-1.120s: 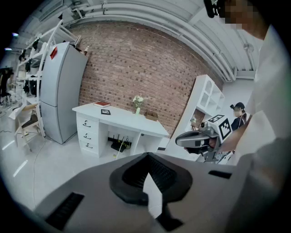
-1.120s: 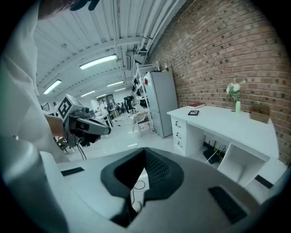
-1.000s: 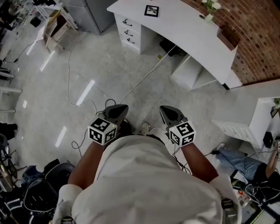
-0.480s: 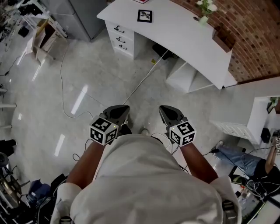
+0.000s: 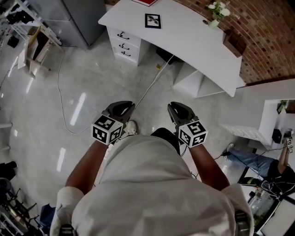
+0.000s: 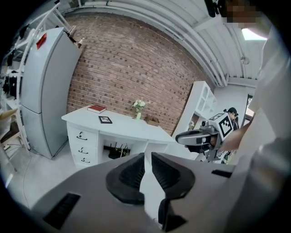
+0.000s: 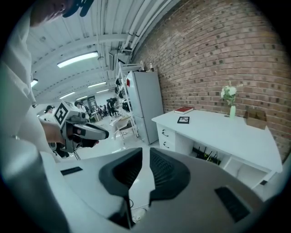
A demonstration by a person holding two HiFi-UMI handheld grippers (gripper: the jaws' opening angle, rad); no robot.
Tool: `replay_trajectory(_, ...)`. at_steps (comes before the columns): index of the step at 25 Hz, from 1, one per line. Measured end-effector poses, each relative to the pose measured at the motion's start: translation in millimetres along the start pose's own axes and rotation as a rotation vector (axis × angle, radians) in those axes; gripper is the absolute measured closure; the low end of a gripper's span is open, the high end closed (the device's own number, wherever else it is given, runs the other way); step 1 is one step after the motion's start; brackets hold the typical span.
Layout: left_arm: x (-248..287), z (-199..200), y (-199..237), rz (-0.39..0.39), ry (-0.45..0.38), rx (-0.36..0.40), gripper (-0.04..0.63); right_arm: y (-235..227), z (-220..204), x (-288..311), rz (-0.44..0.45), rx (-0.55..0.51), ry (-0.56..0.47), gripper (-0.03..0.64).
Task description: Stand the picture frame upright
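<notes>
The picture frame [image 5: 152,20] is small and black and lies flat on the white desk [image 5: 198,39], near its left end. It also shows in the left gripper view as the frame [image 6: 105,119] and in the right gripper view as the frame [image 7: 183,119]. Both grippers are held side by side in front of the person's body, far short of the desk. The left gripper [image 5: 121,106] [image 6: 148,157] has just been opening; a narrow gap shows and nothing is between the jaws. The right gripper [image 5: 177,107] [image 7: 146,154] also stands slightly open and empty.
On the desk are a red book [image 5: 145,2], a vase of white flowers [image 5: 215,13] and a brown box [image 5: 235,41] by the brick wall. A grey fridge [image 5: 83,18] stands left of the desk. Cables [image 5: 62,92] trail over the floor. A white cabinet [image 5: 272,124] stands at the right.
The person has walked forward with both grippers. The desk and the frame have come closer and sit more to the left in the head view.
</notes>
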State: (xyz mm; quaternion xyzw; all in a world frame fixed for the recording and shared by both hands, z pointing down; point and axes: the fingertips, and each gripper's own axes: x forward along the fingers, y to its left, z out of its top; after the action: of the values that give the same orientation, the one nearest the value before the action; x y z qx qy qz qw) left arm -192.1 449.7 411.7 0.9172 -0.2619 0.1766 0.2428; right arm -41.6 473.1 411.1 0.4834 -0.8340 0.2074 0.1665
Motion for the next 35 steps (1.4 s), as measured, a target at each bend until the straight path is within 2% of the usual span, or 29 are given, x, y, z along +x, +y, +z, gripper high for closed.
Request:
replay_trajectory(6, 15.6, 19.3, 29.7, -0.011, -0.008, -0.004, 0.537, -15.6, 23.0, 25.8, -0.037, 0.006, -0.011, 0.569)
replay_trajectory(13, 49.2, 47.7, 63.6, 0.019, -0.012, -0.022, 0.528, -60.0, 40.0, 65.6, -0.008, 0.021, 0.011, 0.560)
replay_trajectory(26, 167.8, 140.7, 133.5, 0.127, -0.009, -0.090, 0.528, -204.0, 110.8, 157.5, 0.088, 0.003, 0.025, 0.561)
replay_trajectory(35, 245.8, 189.8, 165.3, 0.210, -0.008, -0.113, 0.529, -285.6, 136.2, 203.5, 0.186, 0.001, 0.047, 0.561)
